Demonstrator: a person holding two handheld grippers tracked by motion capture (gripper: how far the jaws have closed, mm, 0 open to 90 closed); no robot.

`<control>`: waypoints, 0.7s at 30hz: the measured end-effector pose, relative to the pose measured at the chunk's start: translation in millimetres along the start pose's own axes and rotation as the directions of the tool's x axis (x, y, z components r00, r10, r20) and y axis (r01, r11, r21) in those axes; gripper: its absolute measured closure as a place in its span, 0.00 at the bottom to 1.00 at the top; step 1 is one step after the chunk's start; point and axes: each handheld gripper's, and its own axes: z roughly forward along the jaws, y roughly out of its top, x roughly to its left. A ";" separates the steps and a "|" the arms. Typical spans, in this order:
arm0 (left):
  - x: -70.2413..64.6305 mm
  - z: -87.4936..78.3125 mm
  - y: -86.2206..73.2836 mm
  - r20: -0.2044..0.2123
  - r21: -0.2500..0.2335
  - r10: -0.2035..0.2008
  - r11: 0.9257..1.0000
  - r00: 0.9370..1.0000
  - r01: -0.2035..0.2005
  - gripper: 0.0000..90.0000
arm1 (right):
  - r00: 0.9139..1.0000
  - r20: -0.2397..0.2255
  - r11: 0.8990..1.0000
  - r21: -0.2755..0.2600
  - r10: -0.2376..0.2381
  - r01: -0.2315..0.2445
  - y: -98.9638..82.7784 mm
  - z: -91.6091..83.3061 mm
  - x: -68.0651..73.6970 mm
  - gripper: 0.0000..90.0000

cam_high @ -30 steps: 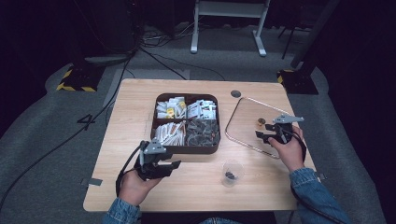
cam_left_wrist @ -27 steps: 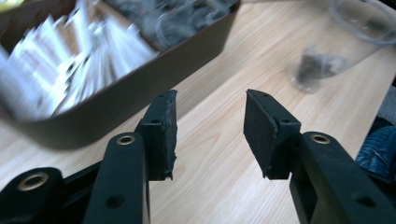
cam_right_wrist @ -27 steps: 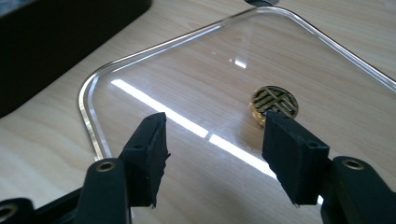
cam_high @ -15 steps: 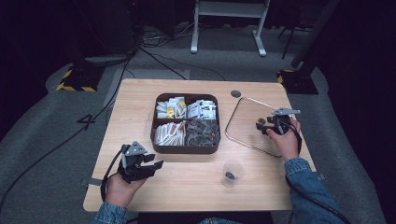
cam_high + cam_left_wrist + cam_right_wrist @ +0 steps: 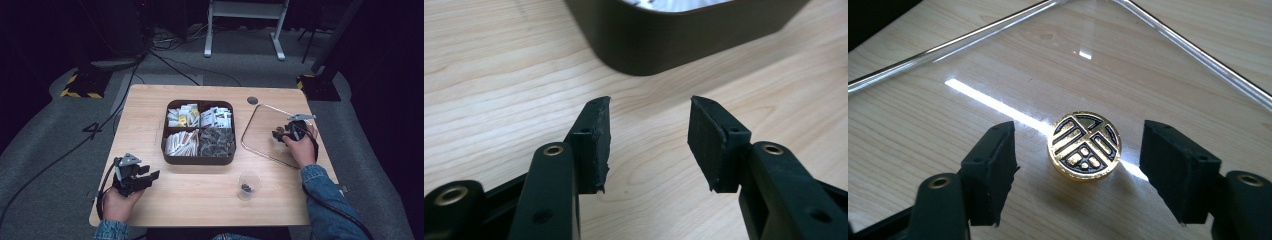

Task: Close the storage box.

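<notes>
Dark floor and trailing cables ring the pale wooden desk [image 5: 150, 110], which carries a brown four-part box [image 5: 200, 160] of sachets, a small clear cup [image 5: 248, 185] and a clear glass lid [image 5: 973, 65] lying flat. The right claw [image 5: 1080, 172] stands open, jaws either side of the lid's gold-and-black knob [image 5: 1084, 145], neither pad touching it. The left claw [image 5: 649, 142] is open and empty over bare wood, the box wall just ahead of its tips. If the right jaws close off-centre, the round, glossy knob could slip out sideways. Lifted by that one point, the lid may swing and knock the desk or the box beside it.
</notes>
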 end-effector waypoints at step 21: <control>29.0 27.4 -15.0 -0.100 0.043 0.009 0.999 0.995 -0.005 0.44 | 1.000 -0.021 1.000 -0.020 -0.001 0.000 -6.1 -4.9 -4.5 0.65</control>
